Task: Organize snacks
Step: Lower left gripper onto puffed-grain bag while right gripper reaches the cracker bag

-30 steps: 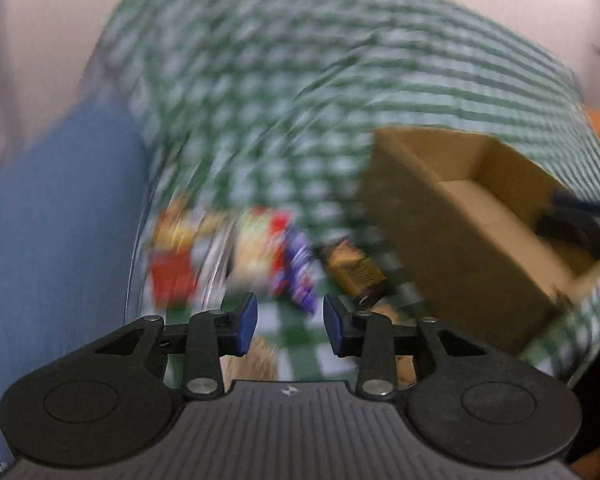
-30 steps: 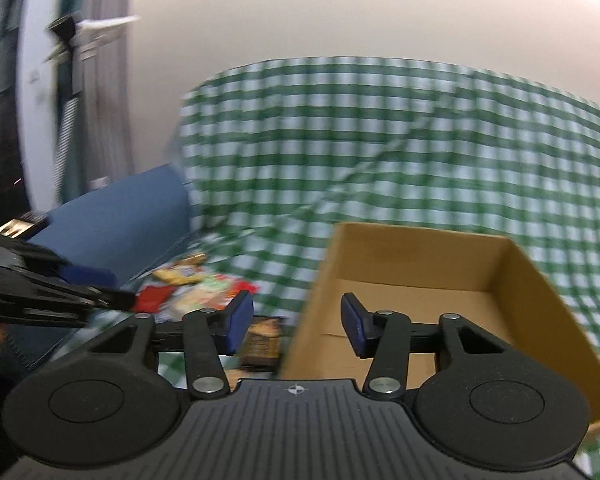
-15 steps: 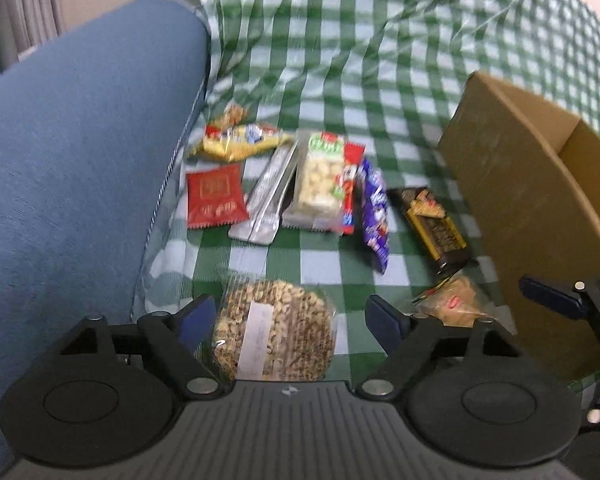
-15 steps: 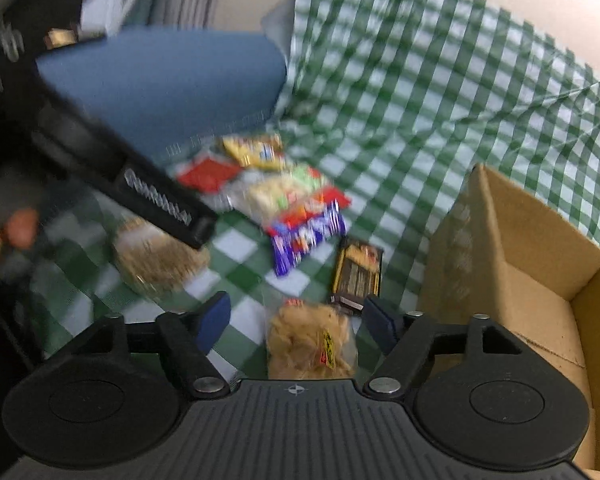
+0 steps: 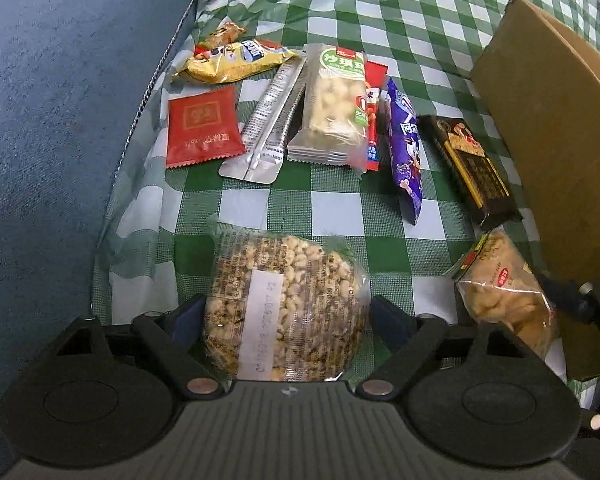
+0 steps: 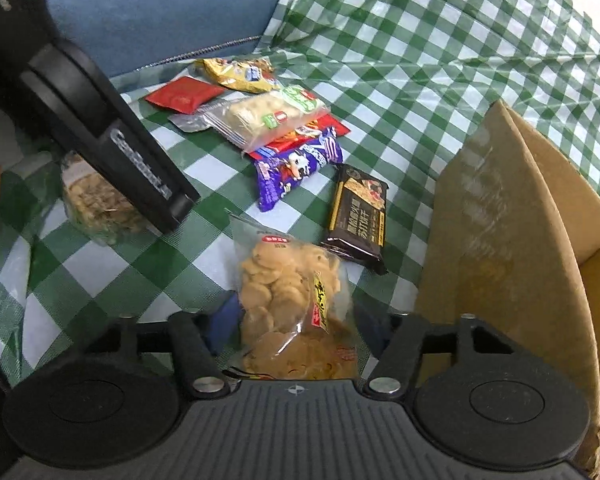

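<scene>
Several snack packs lie on a green checked cloth [image 5: 380,8]. My left gripper [image 5: 286,316] is open, its fingers either side of a round puffed-grain cake pack [image 5: 284,304]. My right gripper [image 6: 296,324] is open around a clear bag of round crackers [image 6: 292,292]. Beyond lie a red sachet [image 5: 202,128], a yellow pack [image 5: 232,62], a silver strip pack [image 5: 272,116], a green-labelled nut bar [image 5: 334,104], a purple pack [image 5: 404,144] and a dark chocolate bar [image 6: 358,216]. An open cardboard box [image 6: 512,216] stands to the right.
A blue upholstered cushion [image 5: 60,100] runs along the left of the cloth. The left gripper's black body [image 6: 112,136] crosses the left of the right wrist view, over the grain cake [image 6: 100,204]. The box wall [image 5: 548,120] stands close beside the chocolate bar and crackers.
Both grippers have dropped from a raised view down to the cloth and opened wide. The left one now straddles the grain cake, the right one the cracker bag.
</scene>
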Demonstrator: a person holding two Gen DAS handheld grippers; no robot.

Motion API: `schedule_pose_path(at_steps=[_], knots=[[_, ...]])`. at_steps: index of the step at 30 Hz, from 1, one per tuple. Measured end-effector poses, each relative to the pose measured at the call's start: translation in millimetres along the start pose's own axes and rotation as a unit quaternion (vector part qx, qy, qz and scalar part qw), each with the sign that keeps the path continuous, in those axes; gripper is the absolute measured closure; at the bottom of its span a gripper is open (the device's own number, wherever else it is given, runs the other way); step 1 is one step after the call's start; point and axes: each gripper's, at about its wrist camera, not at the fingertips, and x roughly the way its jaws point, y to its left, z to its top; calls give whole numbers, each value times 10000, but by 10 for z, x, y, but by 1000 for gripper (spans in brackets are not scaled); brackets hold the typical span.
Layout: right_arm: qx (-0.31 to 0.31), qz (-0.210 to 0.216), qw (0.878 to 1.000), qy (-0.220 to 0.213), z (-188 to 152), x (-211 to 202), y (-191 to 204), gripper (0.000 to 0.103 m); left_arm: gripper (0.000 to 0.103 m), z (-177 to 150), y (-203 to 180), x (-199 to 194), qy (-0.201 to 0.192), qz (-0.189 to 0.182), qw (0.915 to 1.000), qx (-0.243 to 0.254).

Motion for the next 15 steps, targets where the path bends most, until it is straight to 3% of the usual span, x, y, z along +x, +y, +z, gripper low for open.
schedule_pose_path(at_steps=[2,3,9,15], knots=[[-13,94,9999,-69,16,-51,6,64,19,-12,5,-34,-120,6,9999,-32],[7,145,9998,-140,25,-79,-10,66,19,-23,11,-77,-221,-7,9997,-52],[-90,330,9981,-512,92,-327,22,66,19,-85,21,-265,-644,-234,9976,-136],[-164,516,9984,-151,35,-277,59,61,19,-77,25,-207,-365,-501,9980,-111]])
